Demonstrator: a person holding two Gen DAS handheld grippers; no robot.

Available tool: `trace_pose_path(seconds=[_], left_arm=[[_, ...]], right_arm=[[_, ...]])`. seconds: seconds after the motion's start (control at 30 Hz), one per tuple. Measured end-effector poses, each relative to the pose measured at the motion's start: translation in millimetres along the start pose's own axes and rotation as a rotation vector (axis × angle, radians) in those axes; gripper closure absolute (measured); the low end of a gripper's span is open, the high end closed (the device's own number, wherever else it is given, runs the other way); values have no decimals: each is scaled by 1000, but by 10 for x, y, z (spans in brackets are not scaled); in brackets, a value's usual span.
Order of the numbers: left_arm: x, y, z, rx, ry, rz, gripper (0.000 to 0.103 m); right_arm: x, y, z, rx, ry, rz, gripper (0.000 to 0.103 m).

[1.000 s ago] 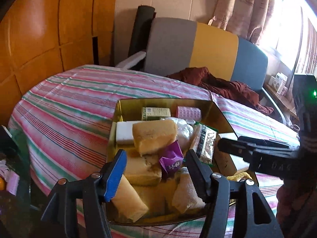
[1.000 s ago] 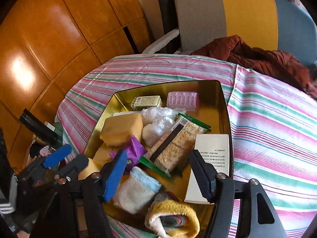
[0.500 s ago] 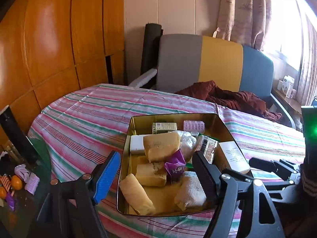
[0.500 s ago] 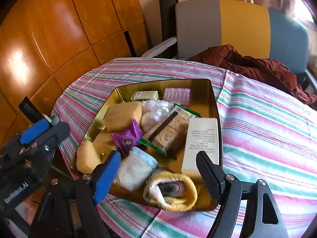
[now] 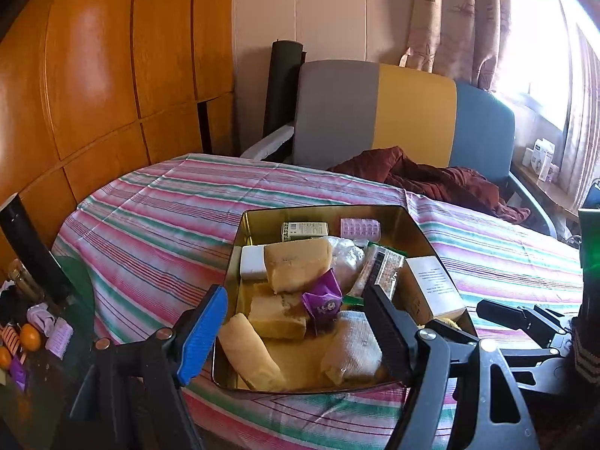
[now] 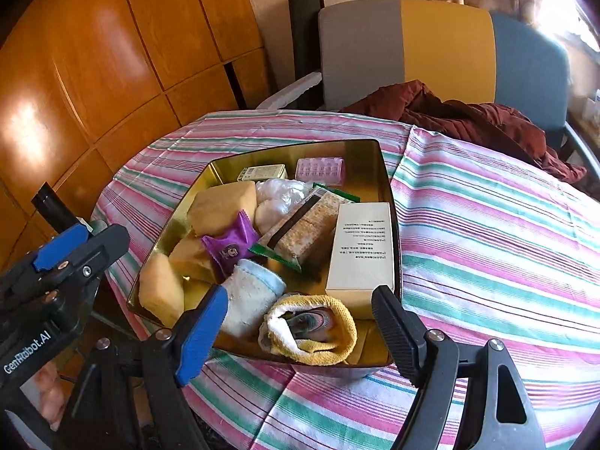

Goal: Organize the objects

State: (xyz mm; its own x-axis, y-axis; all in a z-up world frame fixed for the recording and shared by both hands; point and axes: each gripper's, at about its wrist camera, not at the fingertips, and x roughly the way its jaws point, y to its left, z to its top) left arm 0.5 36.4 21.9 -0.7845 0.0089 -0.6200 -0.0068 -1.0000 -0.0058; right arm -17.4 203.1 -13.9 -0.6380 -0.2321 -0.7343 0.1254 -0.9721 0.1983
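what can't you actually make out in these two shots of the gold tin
- White box label: print too small to read, both views.
- Rolled yellow sock: left wrist view, mostly hidden behind the left gripper finger and the box.
- Tin floor: both views, covered by sponges, packets, socks.
- Clutter at lower left: left wrist view, dark, small, cut by the edge.

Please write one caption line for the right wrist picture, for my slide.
Open right tool hovers before a gold tin of sponges, snacks and socks on a striped tablecloth.
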Motion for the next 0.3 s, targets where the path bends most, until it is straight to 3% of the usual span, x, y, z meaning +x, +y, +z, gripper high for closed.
trace_pose_path(seconds=[0.3], left_arm=[[20, 46, -10, -7, -7, -3, 31]], right_arm=[[-31, 4, -1, -9, -24, -16, 23]])
